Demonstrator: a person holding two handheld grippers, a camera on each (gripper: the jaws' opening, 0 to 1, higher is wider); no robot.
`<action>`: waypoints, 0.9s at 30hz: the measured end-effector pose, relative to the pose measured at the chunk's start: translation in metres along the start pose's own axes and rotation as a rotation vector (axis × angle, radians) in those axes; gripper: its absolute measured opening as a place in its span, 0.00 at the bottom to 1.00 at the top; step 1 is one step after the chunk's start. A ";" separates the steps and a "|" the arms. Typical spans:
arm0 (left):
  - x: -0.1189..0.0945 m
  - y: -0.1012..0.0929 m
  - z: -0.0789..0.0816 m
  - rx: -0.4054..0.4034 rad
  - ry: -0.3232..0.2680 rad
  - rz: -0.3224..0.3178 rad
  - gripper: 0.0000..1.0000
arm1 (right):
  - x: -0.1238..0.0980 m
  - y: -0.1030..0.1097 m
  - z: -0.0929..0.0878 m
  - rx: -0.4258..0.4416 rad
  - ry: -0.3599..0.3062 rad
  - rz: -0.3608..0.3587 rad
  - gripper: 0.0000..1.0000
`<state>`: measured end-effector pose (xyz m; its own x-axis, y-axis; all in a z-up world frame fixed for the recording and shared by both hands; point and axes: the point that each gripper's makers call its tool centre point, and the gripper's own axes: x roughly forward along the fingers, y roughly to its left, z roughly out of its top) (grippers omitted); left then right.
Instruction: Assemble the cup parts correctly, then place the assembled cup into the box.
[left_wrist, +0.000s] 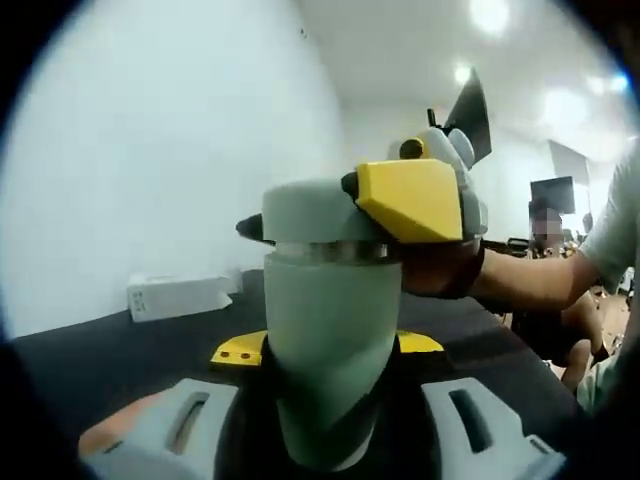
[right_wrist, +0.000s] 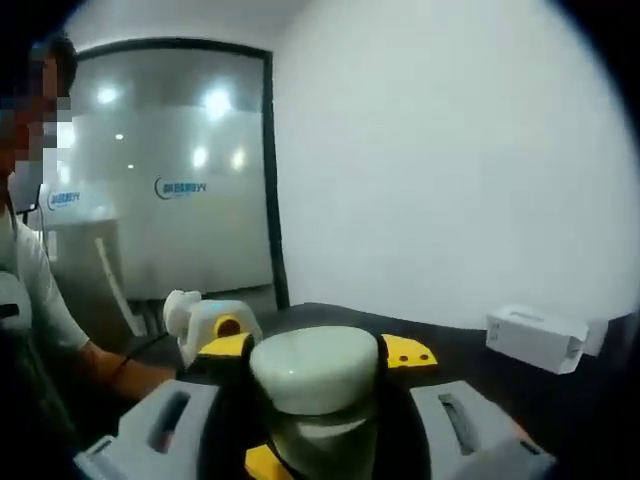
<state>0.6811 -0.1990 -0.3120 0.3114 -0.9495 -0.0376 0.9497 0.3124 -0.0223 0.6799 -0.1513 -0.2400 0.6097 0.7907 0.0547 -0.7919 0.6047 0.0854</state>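
In the left gripper view a pale green cup body (left_wrist: 330, 390) stands upright between my left gripper's (left_wrist: 330, 347) yellow-tipped jaws, which are shut on it. A matching pale green lid (left_wrist: 305, 215) sits on top of the cup. My right gripper (left_wrist: 405, 205) comes in from the right and is shut on that lid, a hand behind it. In the right gripper view the lid (right_wrist: 312, 368) fills the gap of my right gripper (right_wrist: 315, 350), with the cup body (right_wrist: 320, 440) just below. My left gripper (right_wrist: 215, 325) shows behind it at the left.
A white box (left_wrist: 178, 295) lies on the black table (left_wrist: 110, 360) by the white wall; it also appears as the white box (right_wrist: 535, 337) at the right. A person's arm (left_wrist: 540, 280) reaches in from the right. Glass partition (right_wrist: 170, 190) behind.
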 end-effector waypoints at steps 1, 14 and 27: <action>0.000 0.000 0.000 -0.001 0.000 0.000 0.41 | 0.000 -0.001 0.000 -0.007 -0.008 -0.001 0.46; 0.001 0.000 0.000 -0.008 -0.004 -0.001 0.41 | -0.001 -0.006 0.005 -0.021 -0.119 -0.028 0.46; 0.000 0.000 0.000 0.011 -0.005 -0.004 0.41 | -0.006 -0.003 0.004 -0.036 -0.088 0.035 0.46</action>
<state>0.6816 -0.1992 -0.3122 0.3077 -0.9509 -0.0330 0.9512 0.3082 -0.0111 0.6792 -0.1580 -0.2365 0.5809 0.8011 0.1446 -0.8127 0.5809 0.0463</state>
